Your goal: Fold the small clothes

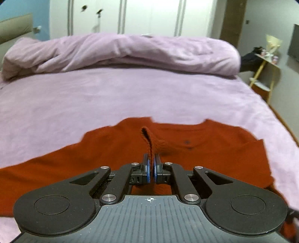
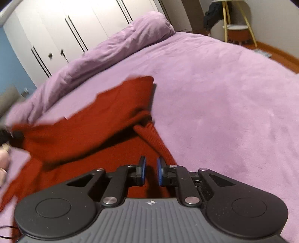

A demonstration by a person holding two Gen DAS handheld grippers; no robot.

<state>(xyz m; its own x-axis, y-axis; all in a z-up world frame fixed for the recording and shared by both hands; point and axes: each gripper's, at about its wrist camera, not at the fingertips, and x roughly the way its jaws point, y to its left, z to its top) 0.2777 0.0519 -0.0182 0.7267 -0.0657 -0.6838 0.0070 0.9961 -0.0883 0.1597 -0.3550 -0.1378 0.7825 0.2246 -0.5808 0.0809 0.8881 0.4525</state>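
Note:
A red shirt (image 1: 214,149) lies spread on the lilac bed, neckline toward the far side. My left gripper (image 1: 151,158) is shut on a narrow ribbed fold of it (image 1: 148,142), which stands up from between the blue pads. In the right wrist view the same shirt (image 2: 93,130) is lifted on its left side and hangs in a drooping fold with a dark shadow under it. My right gripper (image 2: 151,164) hovers over the shirt's near right edge. Its jaws stand a little apart and I see only cloth below the gap, nothing pinched.
The bed sheet (image 1: 130,93) stretches far ahead to a rolled lilac duvet (image 1: 130,50). White wardrobe doors (image 1: 149,15) stand behind it. A yellow-legged side table (image 1: 265,74) stands beyond the bed's right edge. A hand (image 2: 3,158) shows at the left border.

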